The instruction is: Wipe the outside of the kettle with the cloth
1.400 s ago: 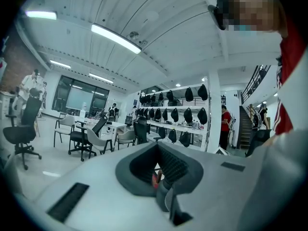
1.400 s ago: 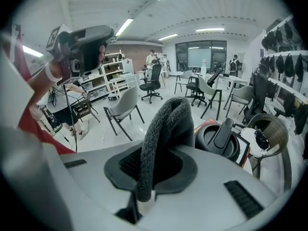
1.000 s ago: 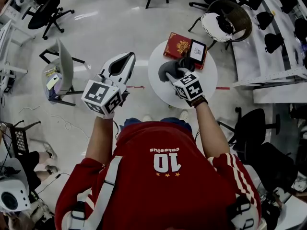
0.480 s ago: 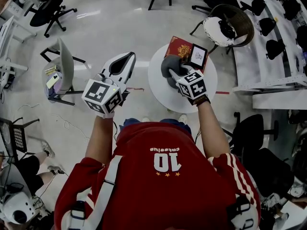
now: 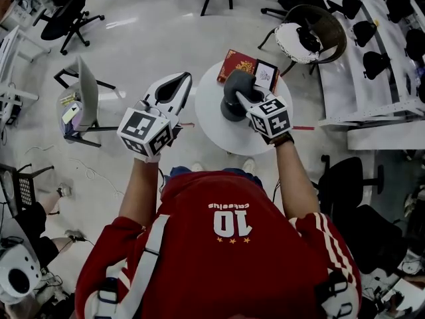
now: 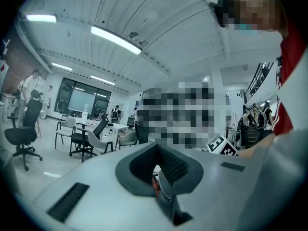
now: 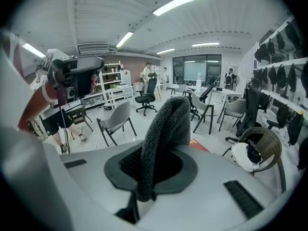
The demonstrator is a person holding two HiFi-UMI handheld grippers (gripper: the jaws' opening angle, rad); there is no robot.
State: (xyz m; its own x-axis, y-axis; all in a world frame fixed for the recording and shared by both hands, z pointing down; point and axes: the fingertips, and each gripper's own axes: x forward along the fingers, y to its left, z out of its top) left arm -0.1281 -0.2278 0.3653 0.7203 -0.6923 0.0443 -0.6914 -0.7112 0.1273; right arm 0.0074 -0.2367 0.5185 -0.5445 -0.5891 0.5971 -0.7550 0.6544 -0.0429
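My right gripper (image 5: pixel 247 99) is shut on a thick grey cloth (image 5: pixel 236 86) and holds it over the round white table (image 5: pixel 212 129). In the right gripper view the cloth (image 7: pixel 166 126) stands up folded from between the jaws of that gripper (image 7: pixel 143 186). My left gripper (image 5: pixel 174 86) hangs left of the table, over the floor, its jaws together with nothing between them. The left gripper view shows this gripper (image 6: pixel 161 186) pointing up at the ceiling and the room. No kettle can be made out in any view; the cloth hides part of the tabletop.
A red box (image 5: pixel 238 63) and a small framed card (image 5: pixel 265 74) lie at the table's far edge. A wicker chair (image 5: pixel 312 28) with a white cushion stands beyond it. A grey chair (image 5: pixel 83 95) is to the left, black office chairs around. People stand farther off.
My right gripper has lifted the cloth off the tabletop and carried it slightly away from me. The left gripper has stayed where it was.
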